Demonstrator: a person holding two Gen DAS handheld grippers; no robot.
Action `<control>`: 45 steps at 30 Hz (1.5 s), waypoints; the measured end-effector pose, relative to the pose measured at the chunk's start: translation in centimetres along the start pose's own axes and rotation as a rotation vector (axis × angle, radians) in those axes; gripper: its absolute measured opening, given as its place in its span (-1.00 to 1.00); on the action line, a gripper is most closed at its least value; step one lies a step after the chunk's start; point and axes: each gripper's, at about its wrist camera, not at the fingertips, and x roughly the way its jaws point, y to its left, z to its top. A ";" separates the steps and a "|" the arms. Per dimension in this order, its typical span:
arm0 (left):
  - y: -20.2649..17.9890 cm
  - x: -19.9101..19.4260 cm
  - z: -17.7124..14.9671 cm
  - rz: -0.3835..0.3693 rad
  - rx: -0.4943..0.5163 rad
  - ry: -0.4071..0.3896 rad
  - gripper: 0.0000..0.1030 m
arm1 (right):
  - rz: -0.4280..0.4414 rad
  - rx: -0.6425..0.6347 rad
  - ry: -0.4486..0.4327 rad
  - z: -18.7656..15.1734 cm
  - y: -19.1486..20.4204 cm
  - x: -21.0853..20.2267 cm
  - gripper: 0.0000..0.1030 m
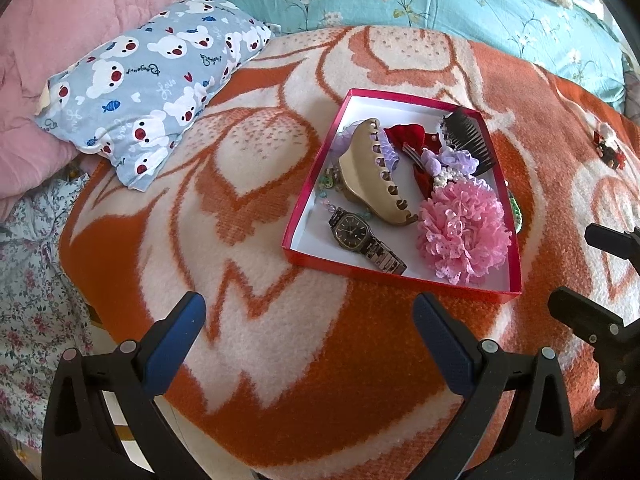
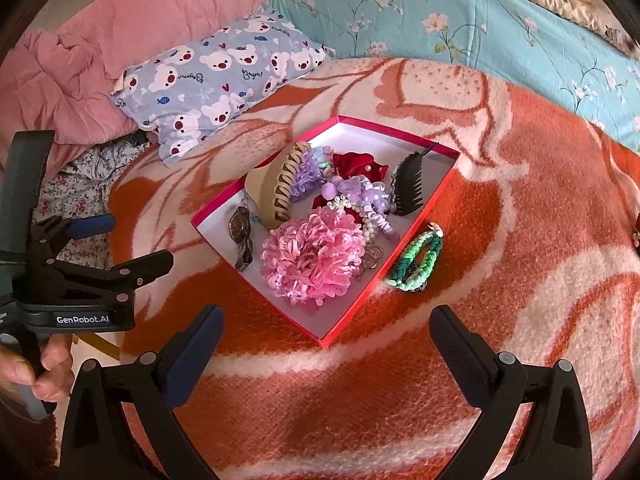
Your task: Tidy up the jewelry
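Note:
A red box (image 1: 308,196) (image 2: 344,330) with a white inside lies on the orange blanket. It holds a beige claw clip (image 1: 372,172) (image 2: 272,188), a dark watch (image 1: 360,236) (image 2: 240,236), a pink flower scrunchie (image 1: 464,232) (image 2: 312,256), a black comb (image 1: 468,136) (image 2: 410,184), red and purple pieces and pearls. A green braided bracelet (image 2: 418,258) lies on the blanket just right of the box. A small red ornament (image 1: 608,146) lies further right. My left gripper (image 1: 310,320) and right gripper (image 2: 328,334) are open and empty, in front of the box.
A bear-print pillow (image 1: 156,80) (image 2: 216,76) and a pink quilt (image 1: 60,20) lie at the back left. A turquoise floral sheet (image 2: 460,12) runs along the back. The blanket's left edge drops off by floral fabric (image 1: 28,264).

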 end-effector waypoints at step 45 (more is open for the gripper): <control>0.2 0.1 0.1 -0.010 -0.008 -0.010 1.00 | 0.009 -0.002 -0.002 0.5 0.5 -0.4 1.00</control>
